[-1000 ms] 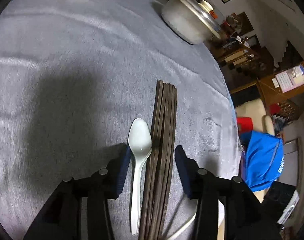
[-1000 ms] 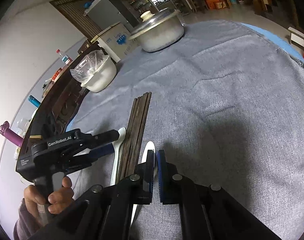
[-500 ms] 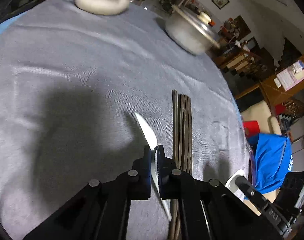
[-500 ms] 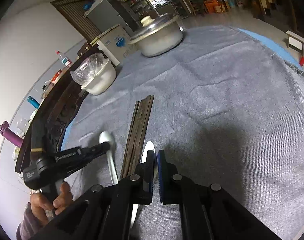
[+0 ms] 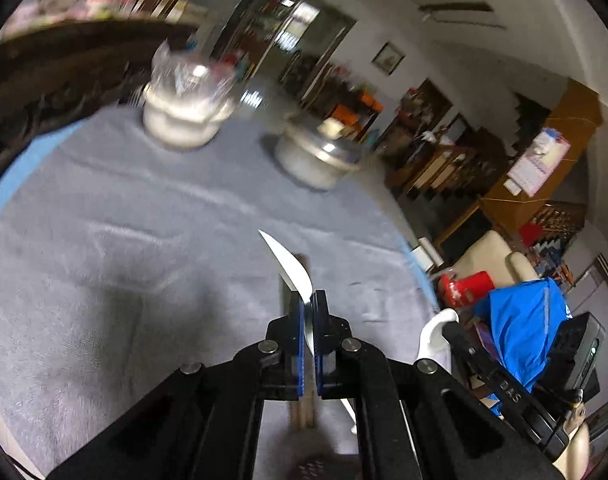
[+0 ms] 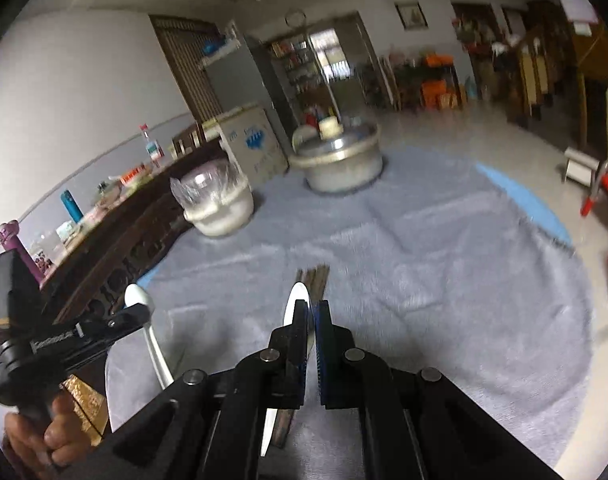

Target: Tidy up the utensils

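My left gripper (image 5: pixel 308 300) is shut on a white plastic spoon (image 5: pixel 289 266) and holds it edge-on above the grey cloth; it also shows in the right wrist view (image 6: pixel 141 310) with that spoon's bowl (image 6: pixel 137 295) up. My right gripper (image 6: pixel 312 307) is shut on a second white spoon (image 6: pixel 295 300), which also shows at the right of the left wrist view (image 5: pixel 434 330). A bundle of dark brown chopsticks (image 6: pixel 314 276) lies on the cloth below both grippers, partly hidden behind the fingers (image 5: pixel 299 412).
A white bowl covered with plastic wrap (image 5: pixel 185 118) and a lidded metal pot (image 5: pixel 318 156) stand at the far side of the round table with its grey cloth (image 6: pixel 444 280). A dark wooden bench (image 6: pixel 115 248) is on the left. A blue bag (image 5: pixel 524 328) is beyond the table edge.
Both grippers have lifted and tilted up, each with its spoon. A second ago the left gripper was open around its spoon on the cloth; it then shut on it.
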Demonstrator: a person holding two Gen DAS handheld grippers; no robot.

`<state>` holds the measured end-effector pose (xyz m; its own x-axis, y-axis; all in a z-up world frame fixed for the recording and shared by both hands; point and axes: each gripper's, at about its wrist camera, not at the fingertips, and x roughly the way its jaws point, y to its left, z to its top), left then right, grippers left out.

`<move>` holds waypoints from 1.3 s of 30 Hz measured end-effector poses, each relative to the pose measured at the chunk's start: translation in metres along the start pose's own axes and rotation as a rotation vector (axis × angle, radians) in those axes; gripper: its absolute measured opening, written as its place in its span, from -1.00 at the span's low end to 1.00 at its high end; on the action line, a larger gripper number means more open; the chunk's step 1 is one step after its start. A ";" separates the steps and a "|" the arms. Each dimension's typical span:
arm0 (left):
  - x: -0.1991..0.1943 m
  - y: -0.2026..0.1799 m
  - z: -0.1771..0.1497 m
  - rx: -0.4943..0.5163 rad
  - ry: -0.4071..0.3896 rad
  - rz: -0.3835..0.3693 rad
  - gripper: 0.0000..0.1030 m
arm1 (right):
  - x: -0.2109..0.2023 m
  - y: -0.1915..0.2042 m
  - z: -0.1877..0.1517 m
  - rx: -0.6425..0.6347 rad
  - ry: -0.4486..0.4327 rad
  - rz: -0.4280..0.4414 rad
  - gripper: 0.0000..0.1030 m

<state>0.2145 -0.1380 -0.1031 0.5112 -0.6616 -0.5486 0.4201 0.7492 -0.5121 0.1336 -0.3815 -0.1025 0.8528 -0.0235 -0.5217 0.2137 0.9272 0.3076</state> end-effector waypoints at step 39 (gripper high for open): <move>-0.072 -0.040 -0.084 0.282 -0.117 0.094 -0.58 | -0.077 0.026 -0.046 -0.052 -0.018 -0.022 -0.72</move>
<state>0.0976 -0.1229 -0.0985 0.6335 -0.5934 -0.4966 0.5502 0.7967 -0.2501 0.0515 -0.3388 -0.0908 0.8566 -0.0504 -0.5135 0.2079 0.9446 0.2540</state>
